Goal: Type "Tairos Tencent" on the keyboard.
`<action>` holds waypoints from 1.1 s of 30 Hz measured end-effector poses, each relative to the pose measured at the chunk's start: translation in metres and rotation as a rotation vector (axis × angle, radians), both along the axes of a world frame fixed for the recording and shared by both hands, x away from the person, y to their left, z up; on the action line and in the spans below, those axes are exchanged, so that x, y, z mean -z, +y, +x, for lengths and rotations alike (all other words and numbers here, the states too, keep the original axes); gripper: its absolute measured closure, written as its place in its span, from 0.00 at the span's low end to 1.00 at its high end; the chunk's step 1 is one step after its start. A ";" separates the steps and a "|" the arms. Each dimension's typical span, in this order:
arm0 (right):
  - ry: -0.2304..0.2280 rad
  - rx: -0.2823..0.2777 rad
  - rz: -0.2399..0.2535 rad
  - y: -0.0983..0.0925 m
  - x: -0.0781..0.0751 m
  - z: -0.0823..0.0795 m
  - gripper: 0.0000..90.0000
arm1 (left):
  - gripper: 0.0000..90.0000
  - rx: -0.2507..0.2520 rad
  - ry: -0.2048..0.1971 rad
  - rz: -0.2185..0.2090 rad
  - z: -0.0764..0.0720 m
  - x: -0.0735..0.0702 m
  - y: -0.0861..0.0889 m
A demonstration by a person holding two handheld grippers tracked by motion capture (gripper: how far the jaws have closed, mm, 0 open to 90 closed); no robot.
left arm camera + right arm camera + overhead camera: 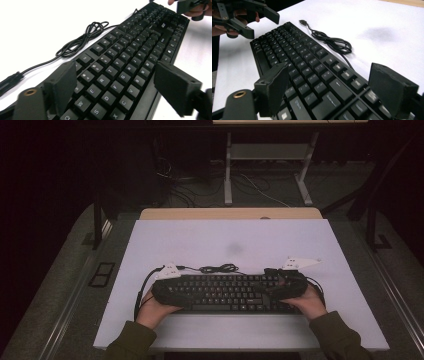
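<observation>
While the black keyboard [225, 292] lay flat near the table's [230, 240] front edge, the left gripper [115, 87] and right gripper [327, 92] straddled its ends, jaws spread wide, pads clear of it

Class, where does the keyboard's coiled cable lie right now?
In the high view the coiled cable lies on the white table, just beyond the keyboard, near its middle.
</observation>
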State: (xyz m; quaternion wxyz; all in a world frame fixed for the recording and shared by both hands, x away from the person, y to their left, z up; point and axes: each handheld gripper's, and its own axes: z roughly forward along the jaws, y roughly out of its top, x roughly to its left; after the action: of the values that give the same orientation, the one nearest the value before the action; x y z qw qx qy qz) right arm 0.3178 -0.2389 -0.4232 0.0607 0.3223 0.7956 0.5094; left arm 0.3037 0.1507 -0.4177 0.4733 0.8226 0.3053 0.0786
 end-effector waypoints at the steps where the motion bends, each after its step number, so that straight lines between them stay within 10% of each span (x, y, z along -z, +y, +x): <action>1: -0.001 0.002 -0.003 -0.003 0.000 -0.001 0.18 | 0.18 -0.002 -0.004 -0.001 0.000 0.000 0.001; 33: 0.000 0.078 -0.003 -0.063 0.010 -0.038 0.18 | 0.00 -0.073 -0.019 -0.027 -0.024 0.003 0.040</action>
State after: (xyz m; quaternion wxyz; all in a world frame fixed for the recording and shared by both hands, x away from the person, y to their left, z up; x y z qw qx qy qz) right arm 0.2802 -0.3016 -0.4335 0.0809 0.3530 0.7834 0.5052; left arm 0.2796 0.1906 -0.4212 0.4842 0.8035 0.3318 0.0996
